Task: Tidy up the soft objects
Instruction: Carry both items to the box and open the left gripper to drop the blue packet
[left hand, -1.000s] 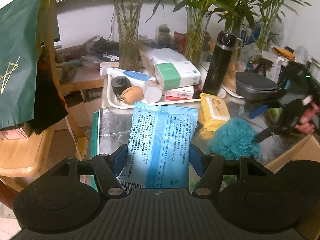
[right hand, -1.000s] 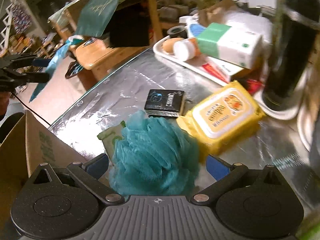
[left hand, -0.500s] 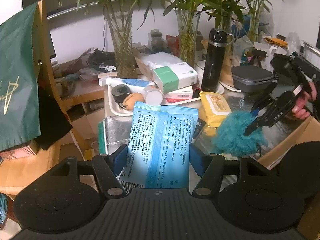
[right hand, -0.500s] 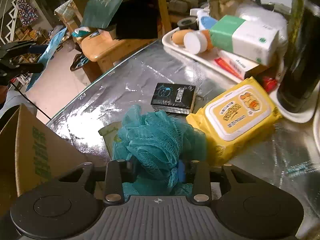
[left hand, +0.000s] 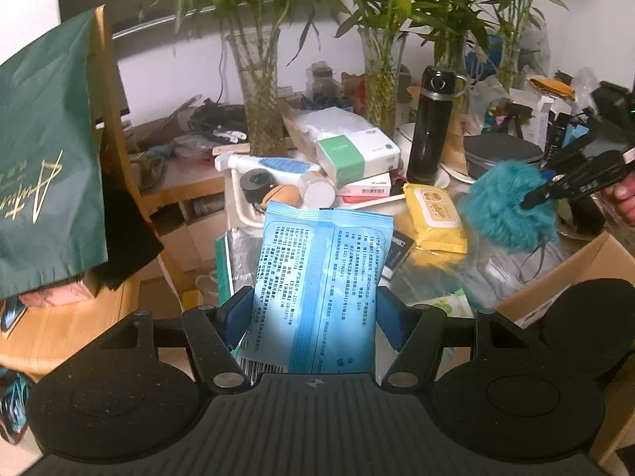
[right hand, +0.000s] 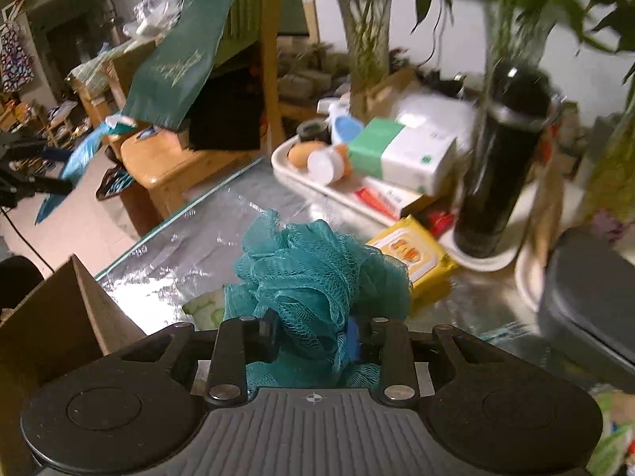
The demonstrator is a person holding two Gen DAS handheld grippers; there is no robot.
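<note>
The jaws of the right gripper [right hand: 313,335] have just been closing and now clench the teal mesh bath pouf [right hand: 317,273], which bulges up and forward from between the pads and hangs clear above the foil-covered table [right hand: 190,254]. The left gripper [left hand: 315,313] grasps a light blue wipes pack [left hand: 323,273] by its two long edges, its pads pressed against the sides, with the pack standing out ahead of the jaws.

Both grippers tilt downward toward the table. In the left wrist view the right gripper shows far off to the right with the pouf in its tips and part of a person's hand [left hand: 625,198] behind it.

The blue pack's upturned face carries dense rows of small print too fine to read and a barcode near the jaws. A green bag [left hand: 47,166] hanging left of the left jaws bears gold script, only partly legible.

Ahead of the right jaws, just beyond the pouf, lies a yellow wipes pack [right hand: 412,254], and past it a black flask [right hand: 500,166] stands on a white saucer. The right wrist view alone shows the cardboard box [right hand: 59,317] to the left of its jaws and, far left, the left gripper holding the blue pack edge-on. The left wrist view alone shows a small black packet [left hand: 399,252] just right of the blue pack.
</note>
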